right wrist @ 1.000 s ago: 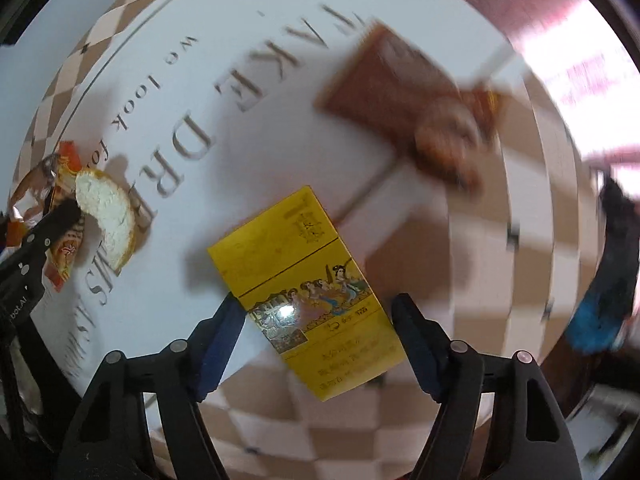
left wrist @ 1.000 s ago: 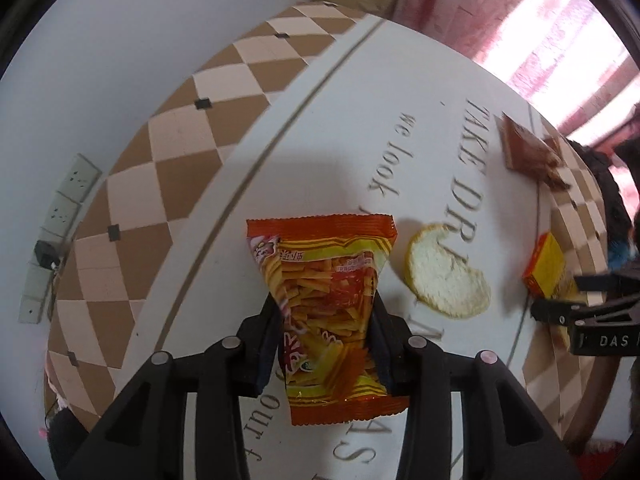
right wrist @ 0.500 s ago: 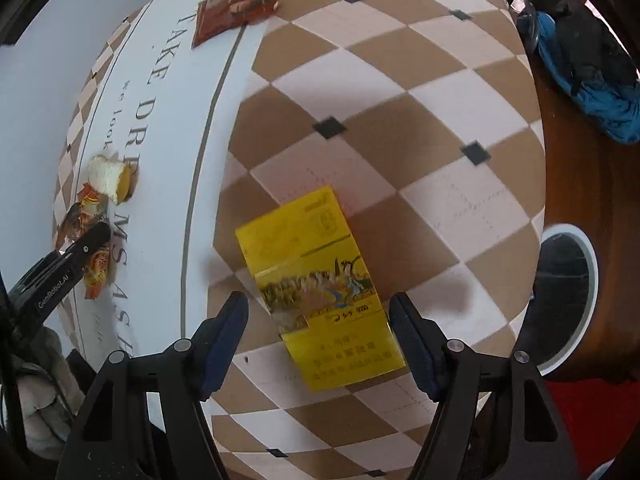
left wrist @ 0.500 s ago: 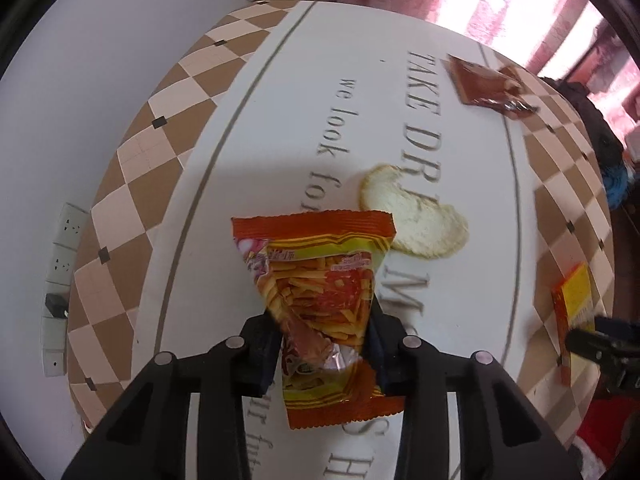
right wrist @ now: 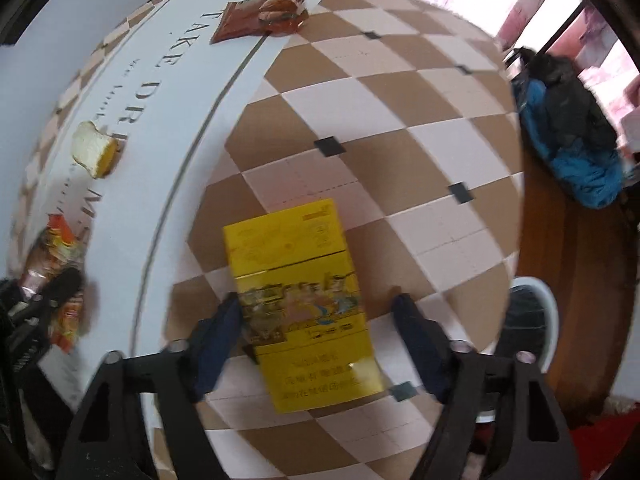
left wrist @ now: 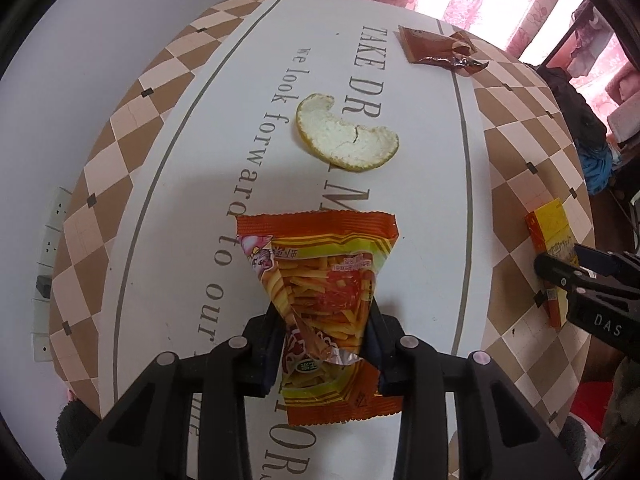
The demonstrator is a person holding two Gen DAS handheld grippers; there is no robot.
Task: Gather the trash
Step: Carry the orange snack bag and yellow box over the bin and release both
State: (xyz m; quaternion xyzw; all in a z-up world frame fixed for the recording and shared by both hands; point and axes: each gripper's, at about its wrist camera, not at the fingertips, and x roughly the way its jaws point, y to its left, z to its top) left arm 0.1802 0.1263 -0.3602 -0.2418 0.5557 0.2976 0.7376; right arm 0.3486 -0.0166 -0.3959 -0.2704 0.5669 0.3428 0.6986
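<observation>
My left gripper is closed on the orange snack bag; both pads press into its lower half and the foil is crumpled between them. The bag's upper part spreads wide above the fingers, over the white band of the table with printed letters. Beyond the bag, a piece of orange peel lies on the same white band, white side up. Further away, at the band's far edge, there is a brown wrapper.

My right gripper is closing around the yellow box, which lies flat on the chequered part of the table. The left pad is at the box's edge, but the right pad is still apart from it, so the box is between the jaws and not yet gripped. Beside the table's edge I see a round white-rimmed bin on the floor.
</observation>
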